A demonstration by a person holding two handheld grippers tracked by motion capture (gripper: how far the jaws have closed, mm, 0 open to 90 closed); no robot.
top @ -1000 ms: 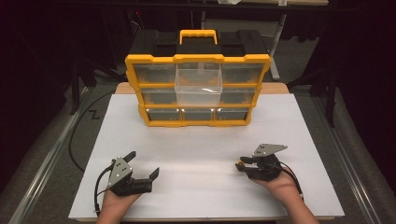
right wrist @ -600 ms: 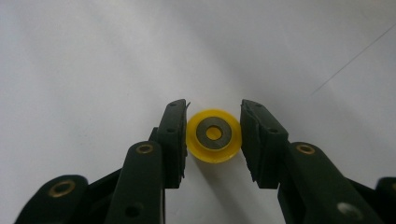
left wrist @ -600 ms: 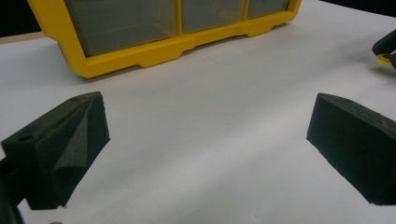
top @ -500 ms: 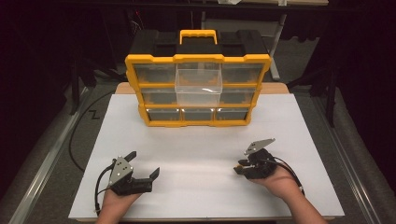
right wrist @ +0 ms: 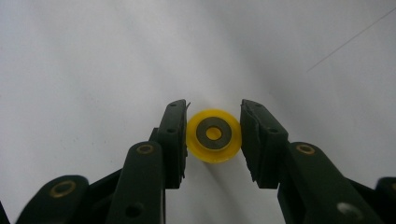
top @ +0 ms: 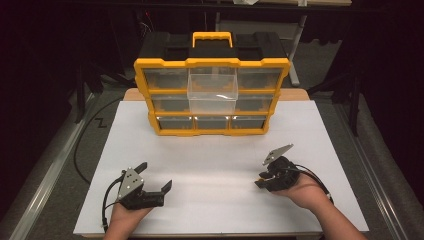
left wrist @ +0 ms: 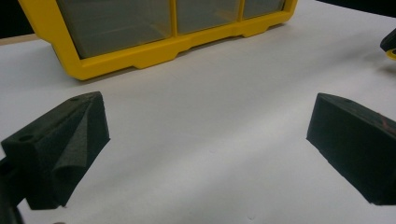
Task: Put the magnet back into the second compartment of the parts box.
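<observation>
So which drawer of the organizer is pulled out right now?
The clear drawer in the middle column of the yellow organizer, reaching from the top row down; it juts forward, while the others sit flush in the frame.

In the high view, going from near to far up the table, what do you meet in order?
Left gripper, jaws open → right gripper, shut on a yellow wheel → bare white table top → yellow organizer with a clear drawer pulled out → its black handle case behind.
</observation>
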